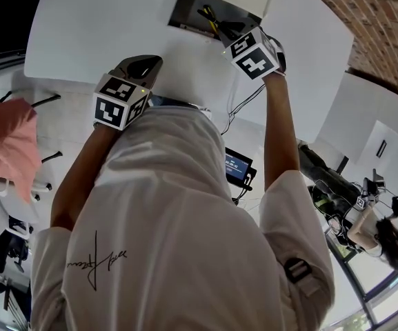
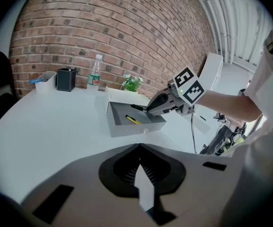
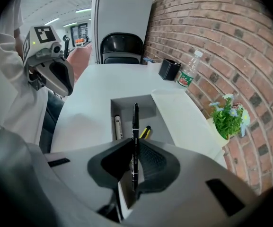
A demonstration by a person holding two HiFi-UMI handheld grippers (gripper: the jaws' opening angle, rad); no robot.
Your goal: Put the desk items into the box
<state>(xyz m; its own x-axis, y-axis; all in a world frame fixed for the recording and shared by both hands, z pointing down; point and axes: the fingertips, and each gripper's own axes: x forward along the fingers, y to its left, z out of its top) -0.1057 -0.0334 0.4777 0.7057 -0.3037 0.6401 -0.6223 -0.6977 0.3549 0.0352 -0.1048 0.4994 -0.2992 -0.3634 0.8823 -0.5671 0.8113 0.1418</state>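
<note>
A grey open box (image 3: 127, 105) lies on the white table (image 1: 95, 19), and inside it are a white marker (image 3: 118, 126) and a yellow pen (image 3: 145, 131). My right gripper (image 3: 134, 148) is shut on a black pen (image 3: 135, 126), whose tip points out over the box. In the left gripper view the box (image 2: 127, 126) shows the yellow pen (image 2: 133, 119), with the right gripper (image 2: 157, 103) hovering over its right end. My left gripper (image 2: 138, 148) is shut with nothing in it, held over bare table short of the box. From the head view it (image 1: 140, 67) sits left of the right gripper (image 1: 236, 33).
Against the brick wall stand a water bottle (image 2: 94, 73), a black pen cup (image 2: 66, 79), a small potted plant (image 2: 132, 83) and a white tray (image 2: 44, 82). A black chair (image 3: 122, 51) is at the table's far end. A cable (image 1: 243, 102) hangs off the table edge.
</note>
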